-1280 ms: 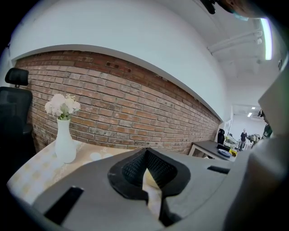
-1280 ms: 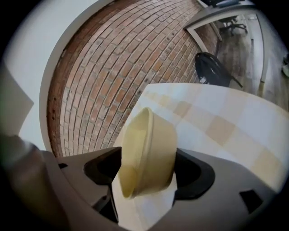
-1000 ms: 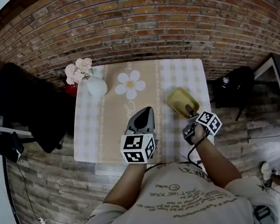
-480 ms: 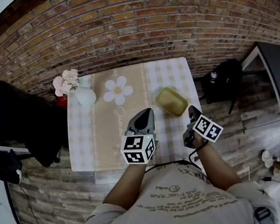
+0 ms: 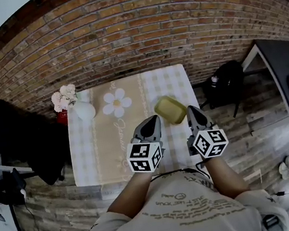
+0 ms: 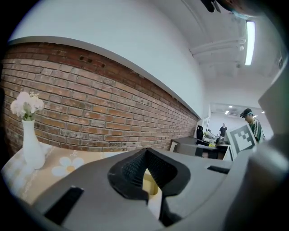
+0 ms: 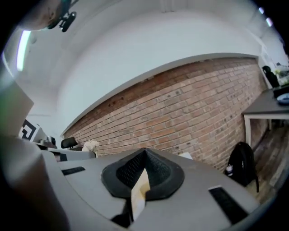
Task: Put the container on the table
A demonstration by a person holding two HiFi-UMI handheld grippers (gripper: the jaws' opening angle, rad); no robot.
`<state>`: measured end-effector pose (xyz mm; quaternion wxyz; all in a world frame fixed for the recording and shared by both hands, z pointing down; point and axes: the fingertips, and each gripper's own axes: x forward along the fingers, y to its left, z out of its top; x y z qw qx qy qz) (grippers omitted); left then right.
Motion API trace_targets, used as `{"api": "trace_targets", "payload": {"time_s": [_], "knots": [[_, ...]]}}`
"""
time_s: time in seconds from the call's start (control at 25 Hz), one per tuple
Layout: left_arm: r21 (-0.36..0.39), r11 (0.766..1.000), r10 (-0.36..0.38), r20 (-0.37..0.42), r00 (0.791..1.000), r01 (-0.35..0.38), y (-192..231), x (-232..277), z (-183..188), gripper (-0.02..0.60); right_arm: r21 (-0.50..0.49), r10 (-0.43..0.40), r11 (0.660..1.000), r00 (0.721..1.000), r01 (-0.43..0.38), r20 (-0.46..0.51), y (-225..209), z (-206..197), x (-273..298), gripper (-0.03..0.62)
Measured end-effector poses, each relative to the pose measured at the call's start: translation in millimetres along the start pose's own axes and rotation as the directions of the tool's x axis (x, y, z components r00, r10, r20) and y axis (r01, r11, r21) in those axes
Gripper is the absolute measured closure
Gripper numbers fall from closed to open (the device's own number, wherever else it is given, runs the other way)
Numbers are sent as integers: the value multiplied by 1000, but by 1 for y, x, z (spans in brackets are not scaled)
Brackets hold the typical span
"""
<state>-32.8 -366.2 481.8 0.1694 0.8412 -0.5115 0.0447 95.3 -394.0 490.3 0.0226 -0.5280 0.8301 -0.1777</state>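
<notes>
The left claw (image 5: 153, 120) has its jaws pressed together with nothing between the pads. Its own view shows only a sliver of yellow through the slit below the tips. It points toward twelve o'clock over the checked table (image 5: 85, 153), well apart from the white vase (image 5: 84, 110) at about ten o'clock.

The yellow container (image 5: 170, 110) already lies flat on the cloth near the table's right edge, at about three o'clock from the daisy print (image 5: 116, 101). From the left claw's tips it sits at roughly one o'clock, just beside them. From the right claw's tips it sits at about eleven o'clock, equally near. Neither claw appears to touch it.

The right claw (image 5: 192, 111) is likewise clamped shut and empty. Only brick wall and a pale strip of table show past its tips in its own view.

The placing looks done, so the step in hand is to clear away cleanly. Both claws are best drawn straight back toward six o'clock, high enough that no tip clips the container's rim or drags the cloth. Since the container lies close to the three o'clock edge, a nudge from the left claw could send it off the table.
</notes>
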Motion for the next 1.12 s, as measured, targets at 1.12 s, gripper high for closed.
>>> {"api": "trace_targets", "payload": {"time_s": [1.12], "knots": [[57, 998, -39, -8, 999, 39, -28, 10, 9, 578, -29, 34, 999, 999, -34, 20, 6, 9, -25, 592]]}}
